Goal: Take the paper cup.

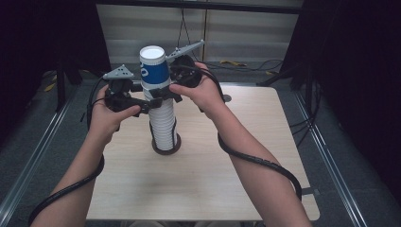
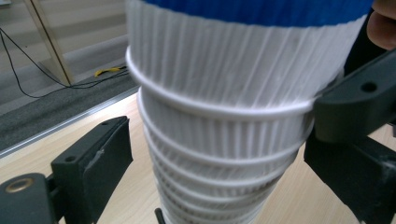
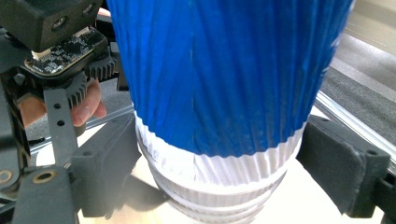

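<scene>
Left claw point(image 1: 142, 101) sat wide open round white cup stack point(image 1: 164, 125) mid-tabletop point(image 1: 203, 175), pads not touching. Right claw point(image 1: 163, 92) hugged blue top cup point(image 1: 154, 67) near its base, looked gripped. Step, I'd guess: peeling top cup off. Next up: left pinches stack, right lifts straight.

The tongs point(image 3: 215, 172) flank the blue cup's point(image 3: 224, 74) white rim atop the stack point(image 3: 219, 205), pads close beside it.

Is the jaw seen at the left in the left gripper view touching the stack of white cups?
Apart. The left gripper view shows bare table between that jaw of the left gripper and the cup stack.
</scene>
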Demonstrator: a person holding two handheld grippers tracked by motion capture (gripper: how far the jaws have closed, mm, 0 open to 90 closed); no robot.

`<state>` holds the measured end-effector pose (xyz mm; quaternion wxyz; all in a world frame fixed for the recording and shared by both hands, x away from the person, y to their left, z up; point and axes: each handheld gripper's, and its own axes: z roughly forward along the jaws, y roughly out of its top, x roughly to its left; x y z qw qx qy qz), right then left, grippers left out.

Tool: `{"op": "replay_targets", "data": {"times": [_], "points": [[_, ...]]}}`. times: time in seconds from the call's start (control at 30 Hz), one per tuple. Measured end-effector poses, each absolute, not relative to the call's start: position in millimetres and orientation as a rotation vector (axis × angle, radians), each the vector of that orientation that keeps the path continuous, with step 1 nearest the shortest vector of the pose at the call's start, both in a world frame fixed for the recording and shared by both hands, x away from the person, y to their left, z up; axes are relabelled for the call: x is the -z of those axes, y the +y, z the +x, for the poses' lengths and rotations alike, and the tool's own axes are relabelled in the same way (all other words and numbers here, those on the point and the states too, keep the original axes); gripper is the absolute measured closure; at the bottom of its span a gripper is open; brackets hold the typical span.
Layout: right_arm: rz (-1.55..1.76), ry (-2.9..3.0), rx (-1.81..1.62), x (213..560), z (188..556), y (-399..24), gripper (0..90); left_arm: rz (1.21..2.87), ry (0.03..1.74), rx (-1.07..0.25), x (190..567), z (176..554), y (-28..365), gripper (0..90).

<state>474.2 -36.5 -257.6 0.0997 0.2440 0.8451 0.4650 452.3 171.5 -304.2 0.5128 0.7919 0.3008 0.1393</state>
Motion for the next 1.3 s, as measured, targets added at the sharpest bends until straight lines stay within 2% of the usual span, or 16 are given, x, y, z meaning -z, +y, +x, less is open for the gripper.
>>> {"op": "replay_targets", "data": {"times": [0.17,1.3], "points": [[0.724,2.497,-1.374,257.6,474.4,-36.0,13.9,1.87,0.724,-0.329,306.5,454.0,168.8,12.1],[0.68,2.457,-1.357,249.6,469.2,-37.8,17.1,1.867,0.726,-0.345,309.7,453.0,166.2,12.4]]}}
